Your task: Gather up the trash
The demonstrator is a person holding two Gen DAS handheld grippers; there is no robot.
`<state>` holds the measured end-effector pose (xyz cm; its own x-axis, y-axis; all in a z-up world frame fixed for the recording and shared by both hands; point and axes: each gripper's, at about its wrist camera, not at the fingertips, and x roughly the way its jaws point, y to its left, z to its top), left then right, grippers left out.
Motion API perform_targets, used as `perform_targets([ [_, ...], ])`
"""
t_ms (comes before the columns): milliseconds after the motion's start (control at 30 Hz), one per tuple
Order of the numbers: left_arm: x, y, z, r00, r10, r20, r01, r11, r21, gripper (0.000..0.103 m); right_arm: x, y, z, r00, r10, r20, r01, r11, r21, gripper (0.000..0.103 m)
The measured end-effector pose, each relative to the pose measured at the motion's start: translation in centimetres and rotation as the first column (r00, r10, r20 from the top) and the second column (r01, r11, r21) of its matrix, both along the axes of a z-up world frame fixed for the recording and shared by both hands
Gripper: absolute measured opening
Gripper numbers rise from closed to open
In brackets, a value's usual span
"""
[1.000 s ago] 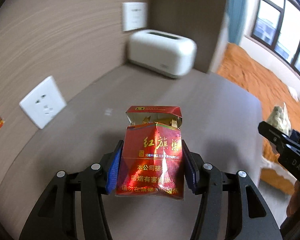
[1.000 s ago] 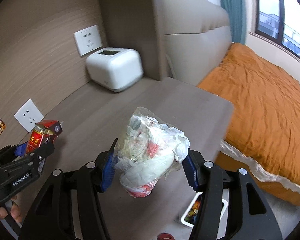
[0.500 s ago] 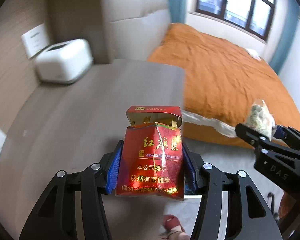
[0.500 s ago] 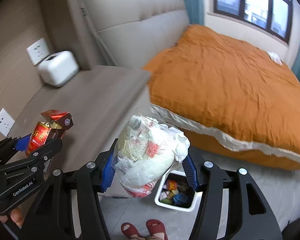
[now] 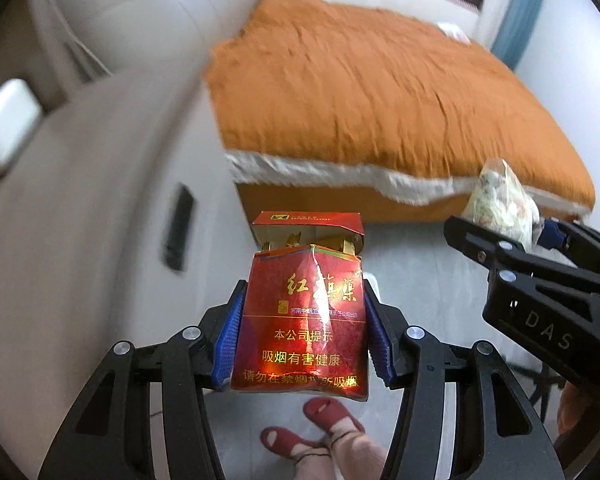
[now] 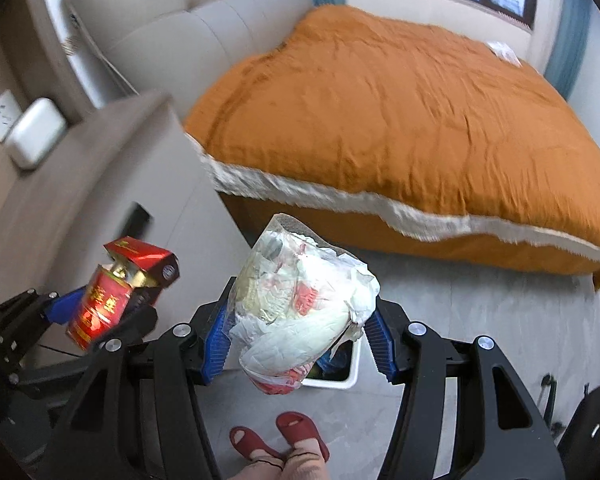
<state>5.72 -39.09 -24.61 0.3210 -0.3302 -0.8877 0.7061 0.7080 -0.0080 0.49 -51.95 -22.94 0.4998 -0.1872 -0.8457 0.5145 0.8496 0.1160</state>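
My left gripper (image 5: 302, 330) is shut on a red cigarette pack (image 5: 304, 320) with its lid flipped open, held in the air over the grey floor. It also shows in the right wrist view (image 6: 112, 300) at lower left. My right gripper (image 6: 298, 330) is shut on a clear plastic bag of crumpled paper waste (image 6: 300, 312). The bag also shows in the left wrist view (image 5: 500, 200) at right. A white trash bin (image 6: 340, 364) with waste inside stands on the floor right below and behind the bag, mostly hidden by it.
A beige bedside cabinet (image 6: 80, 184) with a white box (image 6: 34, 132) on top stands at left. A bed with an orange cover (image 6: 380, 120) fills the back. The person's feet in red slippers (image 6: 280, 440) are on the floor below the grippers.
Both grippers have swung away from the cabinet top and out over the floor beside the bed, still holding their loads. The trash bin and the feet have come into view below.
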Motion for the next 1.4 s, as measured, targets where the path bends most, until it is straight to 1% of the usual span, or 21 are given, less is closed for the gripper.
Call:
perform_targets([
  [100,-0.3,-1.5,-3.5,0.999,-0.026,-0.044,0.027,0.999,0.024,0.053,-0.3,-1.0,-3.0,0.999,-0.020,-0.035,0.021,1.000,0.015,0.059],
  [167,-0.5,-2.5,-6.5,0.997,-0.040,-0.068,0.044,0.998,0.054,0.053,-0.4,-1.6,-5.2,0.998,-0.033,-0.052,0.035,0.999,0.030,0.059],
  [300,-0.2,-3.8,-12.7,0.989,-0.051,-0.138,0.064,0.994,0.090,0.053,0.0,-2.9,-10.3,0.994,-0.049,-0.100,0.057,0.995,0.080,0.059],
  [367,0.1,-4.2,-16.3,0.983,-0.054,-0.177,0.073,0.992,0.100,0.053,0.5,-3.1,-12.9,0.992,-0.042,-0.122,0.054,0.994,0.100,0.059],
  [400,0.2,-4.2,-17.5,0.981,-0.057,-0.188,0.077,0.991,0.105,0.053,0.8,-3.2,-14.5,0.990,-0.034,-0.136,0.050,0.992,0.115,0.059],
  [433,0.3,-4.5,-19.2,0.978,-0.059,-0.201,0.083,0.990,0.111,0.054,1.0,-3.4,-15.7,0.989,-0.032,-0.142,0.050,0.990,0.130,0.059],
  [467,0.5,-4.6,-21.1,0.972,-0.065,-0.227,0.093,0.989,0.115,0.054,1.1,-3.6,-17.3,0.989,-0.030,-0.145,0.052,0.987,0.149,0.063],
  [500,0.5,-4.7,-22.2,0.965,-0.072,-0.253,0.104,0.988,0.114,0.067,1.4,-3.6,-18.7,0.988,-0.028,-0.153,0.052,0.986,0.158,0.084],
  [533,0.8,-4.8,-24.0,0.955,-0.072,-0.289,0.111,0.986,0.121,0.083,1.7,-3.7,-20.1,0.986,-0.022,-0.163,0.048,0.986,0.158,0.092],
  [567,1.2,-4.9,-25.7,0.951,-0.055,-0.305,0.101,0.985,0.138,0.098,2.0,-3.8,-22.0,0.979,-0.022,-0.202,0.047,0.991,0.123,0.099],
  [600,1.5,-5.0,-26.9,0.950,-0.049,-0.308,0.099,0.984,0.149,0.098,2.2,-3.7,-22.9,0.975,-0.017,-0.220,0.044,0.992,0.116,0.099],
  [633,1.6,-5.0,-28.4,0.948,-0.043,-0.314,0.101,0.980,0.171,0.098,2.4,-3.9,-24.5,0.969,-0.002,-0.246,0.035,0.991,0.131,0.099],
  [700,1.9,-5.0,-30.8,0.946,-0.041,-0.321,0.114,0.971,0.212,0.098,2.4,-4.1,-26.3,0.961,0.000,-0.275,0.039,0.990,0.137,0.099],
  [767,2.1,-4.9,-31.7,0.947,-0.039,-0.318,0.116,0.967,0.227,0.098,2.3,-4.2,-27.4,0.956,0.006,-0.294,0.035,0.990,0.135,0.099],
  [833,2.3,-4.8,-31.9,0.947,-0.035,-0.319,0.112,0.967,0.227,0.098,2.2,-3.9,-27.8,0.953,0.016,-0.302,0.026,0.991,0.133,0.099],
  [933,2.4,-4.6,-31.7,0.944,-0.021,-0.331,0.097,0.972,0.215,0.098,2.0,-3.2,-27.5,0.951,0.034,-0.308,0.003,0.993,0.118,0.099],
  [1033,2.3,-4.4,-30.5,0.945,-0.015,-0.327,0.084,0.977,0.198,0.098,2.0,-2.9,-27.0,0.951,0.045,-0.304,-0.010,0.993,0.118,0.099],
  [1133,2.1,-4.4,-29.1,0.945,-0.009,-0.327,0.075,0.979,0.189,0.098,2.2,-2.4,-25.7,0.954,0.056,-0.296,-0.022,0.993,0.115,0.099],
  [1200,2.0,-4.3,-27.6,0.946,-0.006,-0.324,0.070,0.980,0.184,0.098,2.3,-2.1,-24.6,0.955,0.065,-0.291,-0.035,0.994,0.106,0.099],
  [1267,2.0,-4.3,-26.6,0.945,0.002,-0.327,0.064,0.980,0.190,0.098,2.3,-2.0,-23.4,0.954,0.077,-0.289,-0.048,0.993,0.104,0.099],
  [1400,1.8,-3.9,-22.9,0.954,0.012,-0.300,0.046,0.982,0.185,0.098,1.9,-2.4,-19.8,0.962,0.076,-0.262,-0.055,0.995,0.087,0.099],
])
